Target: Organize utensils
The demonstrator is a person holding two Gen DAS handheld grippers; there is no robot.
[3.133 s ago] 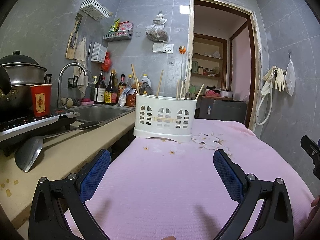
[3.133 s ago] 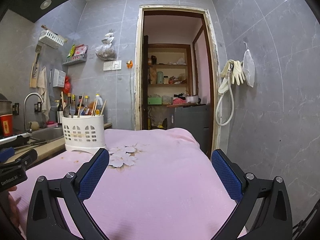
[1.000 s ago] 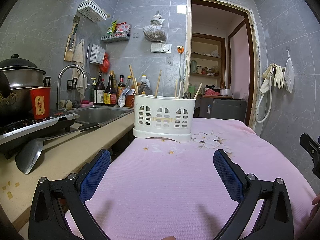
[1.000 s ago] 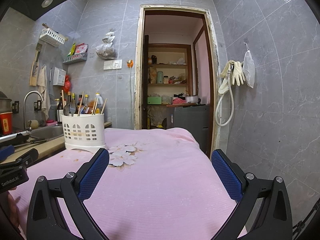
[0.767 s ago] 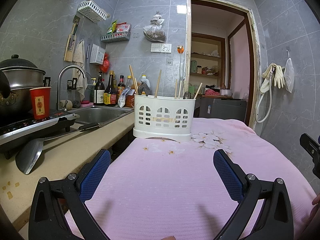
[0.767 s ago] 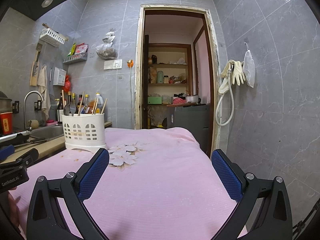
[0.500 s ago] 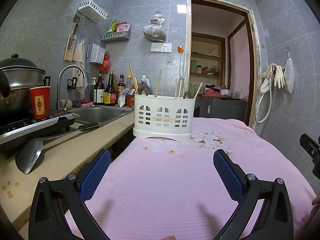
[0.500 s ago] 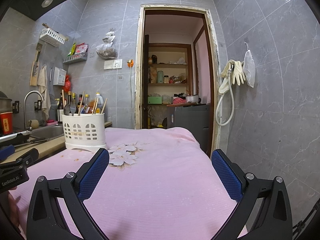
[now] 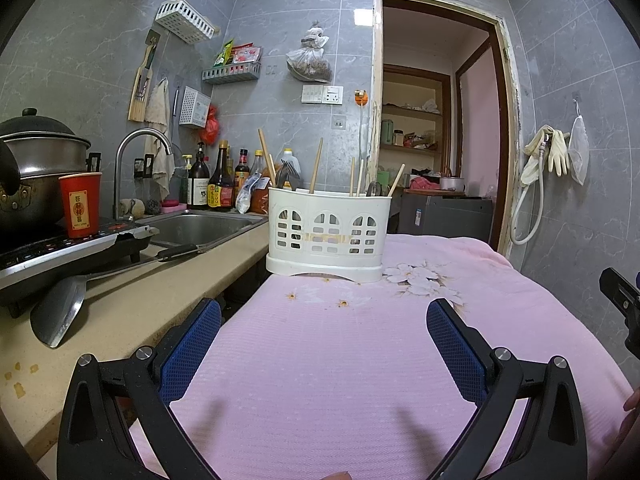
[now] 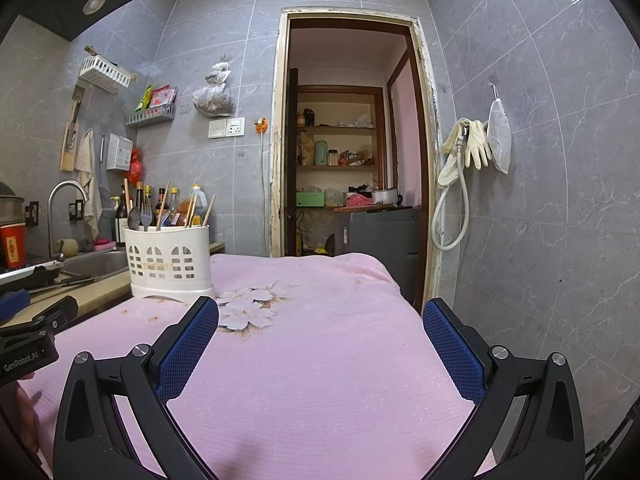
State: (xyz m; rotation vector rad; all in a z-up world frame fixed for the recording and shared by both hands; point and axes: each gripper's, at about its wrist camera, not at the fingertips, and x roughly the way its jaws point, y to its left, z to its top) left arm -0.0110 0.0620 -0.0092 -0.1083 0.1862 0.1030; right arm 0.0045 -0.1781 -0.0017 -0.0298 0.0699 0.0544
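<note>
**Inspector:** Grey-tiled kitchen, work surface covered by a pink cloth [image 9: 340,380]. Report from the tools outward.

**Assistant:** Left gripper [image 9: 324,320] has its blue pads spread wide with nothing between them. Right gripper [image 10: 320,316] is the same: fully apart, empty. Both hover low over the cloth, on the near side of the white utensil caddy [image 9: 328,236].

**Inspector:** And the caddy?

**Assistant:** It stands upright at the far edge of the cloth, beside the counter. Chopsticks [image 9: 315,166] lean out of several compartments; a fork [image 10: 146,212] and spoon [image 10: 134,216] sit at its sink-side end. Which compartment each chopstick occupies I cannot tell.

**Inspector:** Loose utensils?

**Assistant:** None on the cloth. A spatula [image 9: 60,316] lies on the counter, left of the caddy.

**Inspector:** Step in hand?

**Assistant:** My judgement: no grasp is under way, so either start or finish. A next move would need one gripper to reach forward to the caddy and close on a single thin handle without tipping the caddy.
</note>
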